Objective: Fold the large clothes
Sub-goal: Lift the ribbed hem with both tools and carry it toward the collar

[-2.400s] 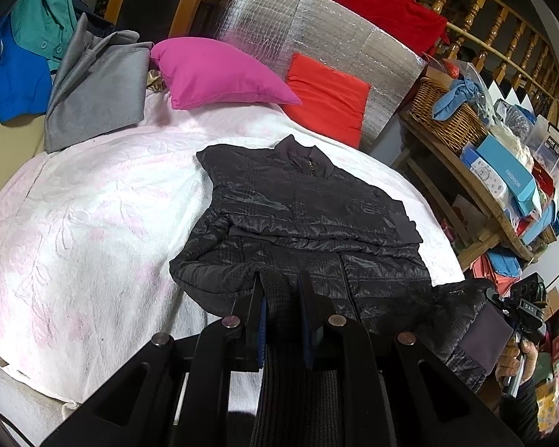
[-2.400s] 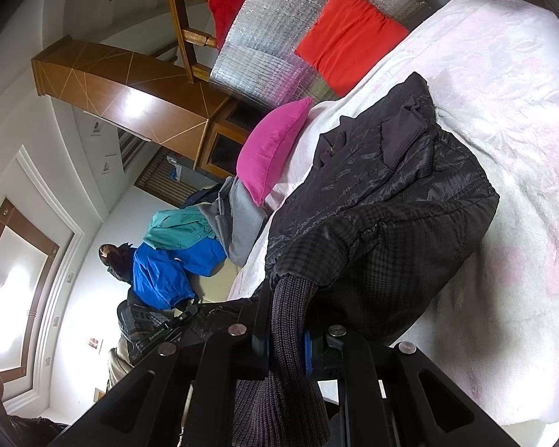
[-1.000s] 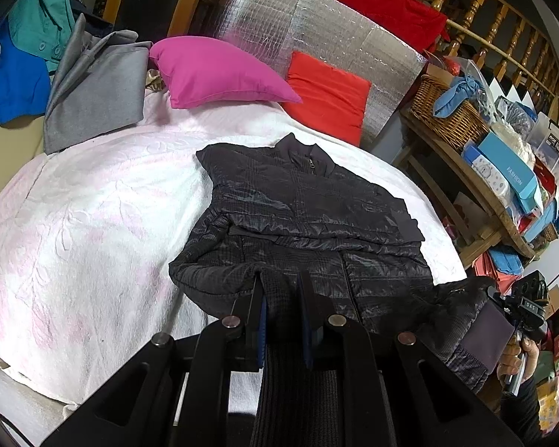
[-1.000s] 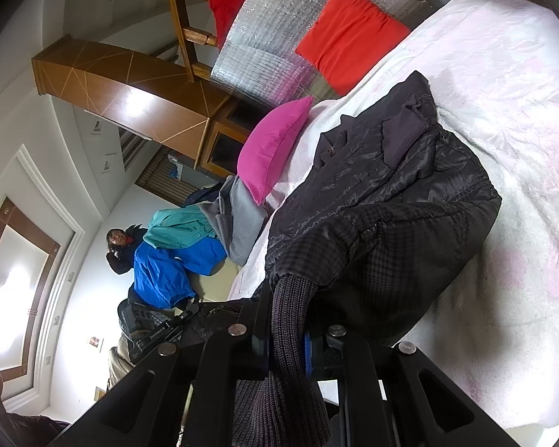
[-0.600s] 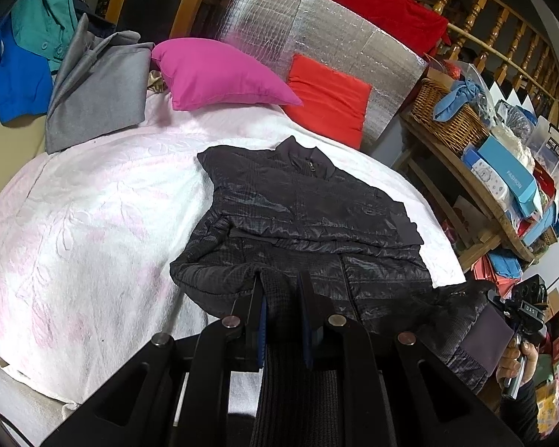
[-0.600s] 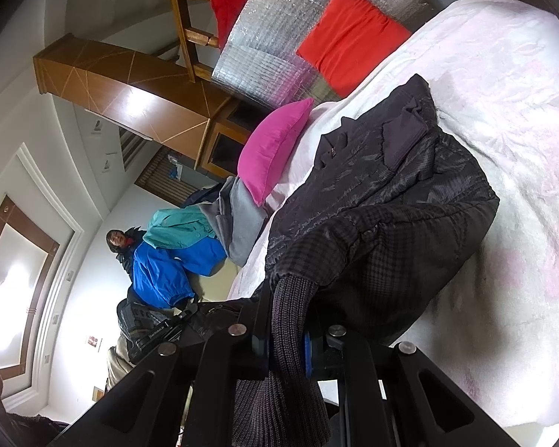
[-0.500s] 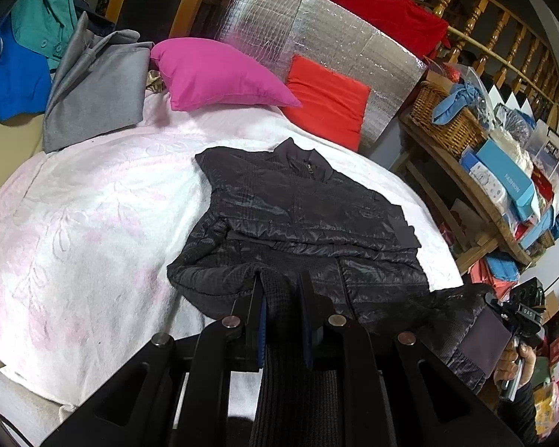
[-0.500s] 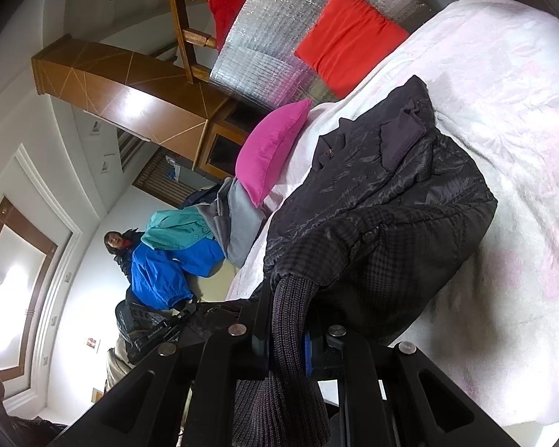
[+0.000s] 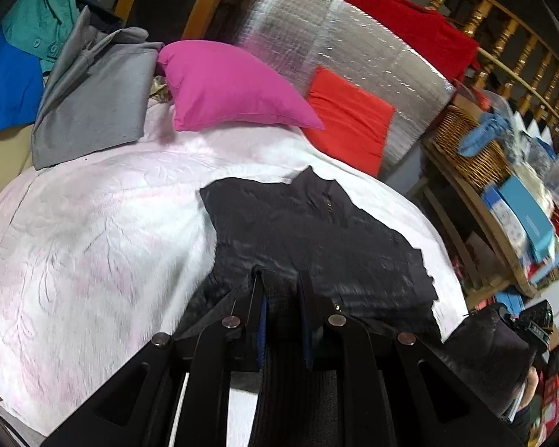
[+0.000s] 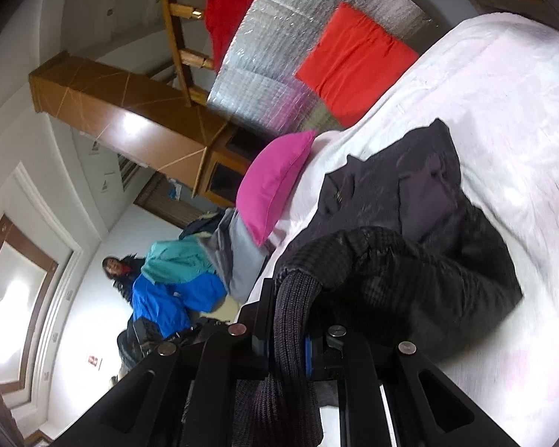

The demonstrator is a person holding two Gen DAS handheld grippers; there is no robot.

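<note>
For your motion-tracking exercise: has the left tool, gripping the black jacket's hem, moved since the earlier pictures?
Yes. The left tool has carried the hem forward over the black jacket, towards its collar and the pink pillow.

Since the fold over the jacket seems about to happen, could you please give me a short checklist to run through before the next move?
1. Left gripper shut on the ribbed hem of the black jacket: ok.
2. Right gripper shut on the ribbed hem: ok.
3. Upper jacket lies flat, collar toward the pillows: ok.
4. Both sleeves tucked in over the body: cannot tell.
5. White bedspread bare around the jacket: ok.
6. Pink pillow apart from the collar: ok.
</note>
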